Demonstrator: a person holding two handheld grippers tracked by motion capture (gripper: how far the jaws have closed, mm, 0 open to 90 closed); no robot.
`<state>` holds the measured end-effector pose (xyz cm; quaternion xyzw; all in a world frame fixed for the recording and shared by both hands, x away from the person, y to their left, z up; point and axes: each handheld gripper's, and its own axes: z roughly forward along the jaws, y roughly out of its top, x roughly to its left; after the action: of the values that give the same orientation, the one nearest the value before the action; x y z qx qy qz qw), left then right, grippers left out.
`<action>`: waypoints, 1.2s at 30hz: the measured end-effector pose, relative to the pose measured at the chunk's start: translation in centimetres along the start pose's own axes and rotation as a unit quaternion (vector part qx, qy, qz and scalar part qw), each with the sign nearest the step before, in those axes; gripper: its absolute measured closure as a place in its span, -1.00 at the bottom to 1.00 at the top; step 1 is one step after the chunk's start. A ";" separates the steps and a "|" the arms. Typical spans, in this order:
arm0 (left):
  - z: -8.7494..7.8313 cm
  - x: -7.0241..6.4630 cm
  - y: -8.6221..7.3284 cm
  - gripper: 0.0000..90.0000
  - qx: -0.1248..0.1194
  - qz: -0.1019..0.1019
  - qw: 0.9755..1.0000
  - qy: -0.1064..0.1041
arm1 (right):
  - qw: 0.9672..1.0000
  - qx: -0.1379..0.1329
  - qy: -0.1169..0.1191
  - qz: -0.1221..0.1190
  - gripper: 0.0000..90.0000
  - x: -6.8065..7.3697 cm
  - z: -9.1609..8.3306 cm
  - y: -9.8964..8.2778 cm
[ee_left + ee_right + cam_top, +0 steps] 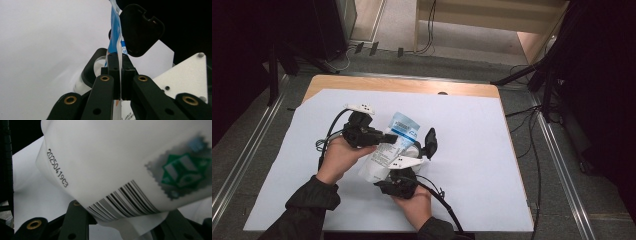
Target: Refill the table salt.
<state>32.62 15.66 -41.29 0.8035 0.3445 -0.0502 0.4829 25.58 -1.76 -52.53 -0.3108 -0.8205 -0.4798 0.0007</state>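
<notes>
While lifted clear of the white paper-covered surface (472, 165), hangs near its middle as a soft white plastic pouch with a blue printed label (387, 150), carried between both tools. Seen from above as tilted, label end pointing away from the person, bulging bottom end toward the near edge.

Left gripper (394, 138), in the left hand (339, 157): fingers (113, 72) pressed together on the flat upper edge of the pouch (115, 30), pinching the thin blue-and-white film with no gap visible in the left gripper view.

Right gripper (414, 150), in the right hand (414, 202): fingers spread wide, one black heart-shaped pad (140, 30) standing off to one side of the pouch and the other finger (5, 157) far out at the frame edge in the right gripper view. Straddles the lower body of the pouch (112, 165), barcode and date print close to the lens. Cannot tell whether either pad touches the film.

Judged from this: pickup done, pouch secured at the top by one tool. Left to do, probably: closing the spread fingers on the lower body for a second grip, then whatever opening, turning or setting down follows. No tear or opening visible in the pouch so far.
</notes>
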 end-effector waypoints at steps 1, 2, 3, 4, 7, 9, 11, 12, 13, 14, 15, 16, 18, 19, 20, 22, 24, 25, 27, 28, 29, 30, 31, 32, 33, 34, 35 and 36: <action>-0.1 0.0 0.0 1.00 -0.002 0.000 1.000 0.000 | 1.000 -0.001 0.001 0.001 0.41 0.0 0.0 0.0; -0.3 0.0 -0.1 1.00 -0.006 -0.001 1.000 -0.005 | 1.000 -0.002 0.002 0.002 0.41 0.0 0.0 0.0; -0.4 0.0 -0.1 1.00 -0.008 -0.003 1.000 -0.008 | 1.000 -0.007 0.002 0.004 0.41 0.0 -0.1 0.0; -0.6 -0.1 -0.1 1.00 -0.014 -0.002 1.000 -0.008 | 1.000 -0.008 0.002 0.006 0.41 0.1 -0.1 0.1; -1.1 -0.3 -0.2 1.00 -0.020 -0.002 1.000 -0.014 | 1.000 -0.012 0.001 0.004 0.41 0.1 -0.3 0.1; -1.5 -0.4 -0.2 1.00 -0.024 0.001 1.000 -0.015 | 1.000 -0.015 0.001 0.005 0.41 0.1 -0.3 0.2; -1.9 -0.5 -0.3 1.00 -0.028 0.003 0.999 -0.016 | 1.000 -0.020 0.000 0.005 0.42 0.2 -0.4 0.2; -2.1 -0.6 -0.3 1.00 -0.032 0.006 0.999 -0.013 | 1.000 -0.021 0.000 0.004 0.42 0.2 -0.5 0.3; -2.4 -0.7 -0.3 1.00 -0.033 0.008 0.999 -0.012 | 1.000 -0.025 0.000 0.005 0.42 0.2 -0.6 0.3; -2.5 -0.7 -0.3 1.00 -0.035 0.009 0.999 -0.012 | 1.000 -0.028 0.001 0.007 0.42 0.3 -0.7 0.4; -2.8 -0.9 -0.3 1.00 -0.041 0.010 0.999 -0.014 | 1.000 -0.029 0.001 0.006 0.42 0.3 -0.8 0.4; -3.0 -0.9 -0.3 1.00 -0.044 0.012 0.999 -0.016 | 0.999 -0.033 0.001 0.005 0.42 0.4 -0.9 0.5; -3.2 -1.1 -0.2 1.00 -0.048 0.012 0.999 -0.019 | 0.999 -0.037 0.000 0.002 0.42 0.4 -1.0 0.6; -3.3 -1.1 -0.2 1.00 -0.049 0.014 0.998 -0.021 | 0.999 -0.040 0.000 0.001 0.42 0.4 -1.0 0.7; -3.4 -1.3 -0.1 1.00 -0.051 0.015 0.998 -0.023 | 0.999 -0.041 0.001 0.002 0.42 0.5 -1.1 0.7; -3.7 -1.4 0.0 1.00 -0.052 0.020 0.998 -0.023 | 0.999 -0.042 0.000 0.003 0.42 0.4 -1.2 0.8; -4.1 -1.6 0.0 1.00 -0.053 0.021 0.998 -0.021 | 0.999 -0.045 -0.001 0.005 0.41 0.3 -1.4 0.9; -4.3 -1.7 0.0 1.00 -0.055 0.024 0.998 -0.014 | 0.999 -0.046 -0.003 0.005 0.42 0.3 -1.5 0.9; -4.7 -1.9 0.0 1.00 -0.048 0.032 0.998 -0.008 | 0.999 -0.048 0.000 0.009 0.43 0.1 -1.6 1.0; -4.9 -2.0 -0.1 1.00 -0.049 0.032 0.998 -0.007 | 0.999 -0.049 -0.001 0.008 0.43 0.1 -1.7 1.0; -5.0 -2.0 -0.1 1.00 -0.049 0.034 0.998 -0.009 | 0.999 -0.049 -0.002 0.005 0.43 0.2 -1.7 1.0; -5.1 -2.1 -0.1 1.00 -0.048 0.035 0.998 -0.008 | 0.999 -0.048 -0.001 0.004 0.43 0.2 -1.7 1.0; -5.3 -2.1 -0.2 1.00 -0.048 0.037 0.998 -0.006 | 0.999 -0.048 0.001 0.004 0.43 0.2 -1.7 1.0; -5.4 -2.1 -0.2 1.00 -0.045 0.038 0.998 -0.007 | 0.999 -0.048 0.002 0.004 0.43 0.3 -1.7 1.1; -5.6 -2.2 -0.3 1.00 -0.048 0.034 0.998 -0.008 | 0.999 -0.048 0.003 0.003 0.43 0.3 -1.8 1.1; -5.7 -2.1 -0.3 1.00 -0.046 0.037 0.998 -0.009 | 0.999 -0.050 0.005 0.001 0.42 0.4 -1.7 1.1; -5.9 -2.2 -0.3 1.00 -0.048 0.035 0.998 -0.009 | 0.999 -0.049 0.007 0.001 0.42 0.5 -1.7 1.1; -6.0 -2.2 -0.3 1.00 -0.049 0.034 0.998 -0.010 | 0.999 -0.047 0.011 -0.001 0.40 0.6 -1.7 1.2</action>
<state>29.25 19.50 -37.48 0.7899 0.3138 -0.0252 0.5263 25.20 -2.38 -50.50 -0.3044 -0.7971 -0.5215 -0.0054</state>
